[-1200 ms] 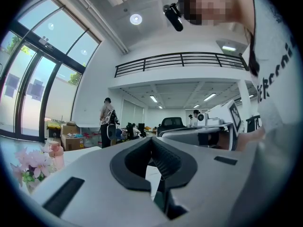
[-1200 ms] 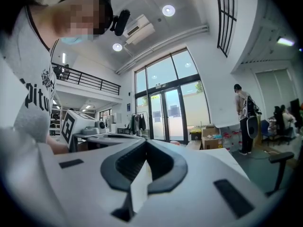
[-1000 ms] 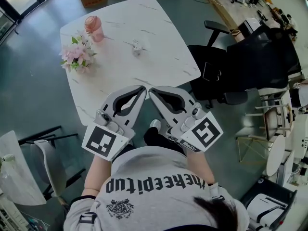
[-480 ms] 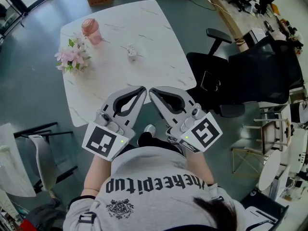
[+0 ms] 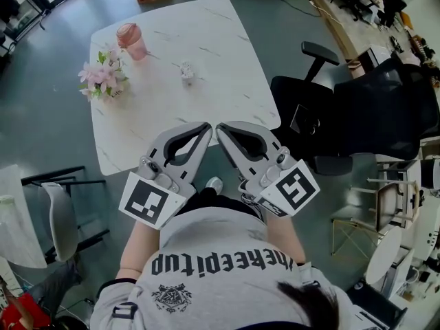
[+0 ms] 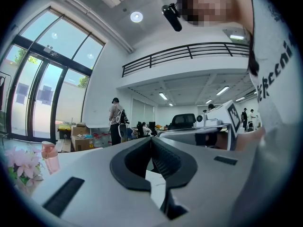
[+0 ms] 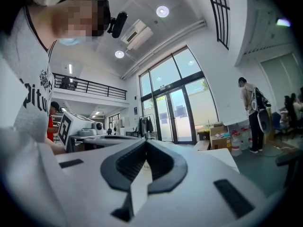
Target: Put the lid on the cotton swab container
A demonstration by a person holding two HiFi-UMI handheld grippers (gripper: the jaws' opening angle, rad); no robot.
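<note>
So the big white marble table (image 5: 206, 40) fills the top of the head view. The person stands at its near edge with both grippers held out level over it, side by side and almost touching at the tips. A black office chair (image 5: 309, 108) sits just off the table's right side.

The left gripper (image 5: 204, 127) has its jaws pressed together with nothing between them, and the left gripper view shows the ribbed pads meeting. Same for the right gripper (image 5: 221, 127): jaws together, empty.

What could go wrong from here? Both sets of jaws need to spread before either can take anything, so reaching in like this would probably just knock the little container across the slick tabletop. The grippers are also so close together that they could bump each other on the way in. The flowers (image 5: 102, 79) are well off to the left, so they're likely safe.

On containers, the pink tumbler (image 5: 130, 40) stands at the far left corner beside the flowers, and its contents can't be made out. The small clear thing near the middle of the table looks like the cotton swab container (image 5: 187, 72), well apart from both grippers. It's too tiny to tell whether there are swabs inside or where the lid is.
</note>
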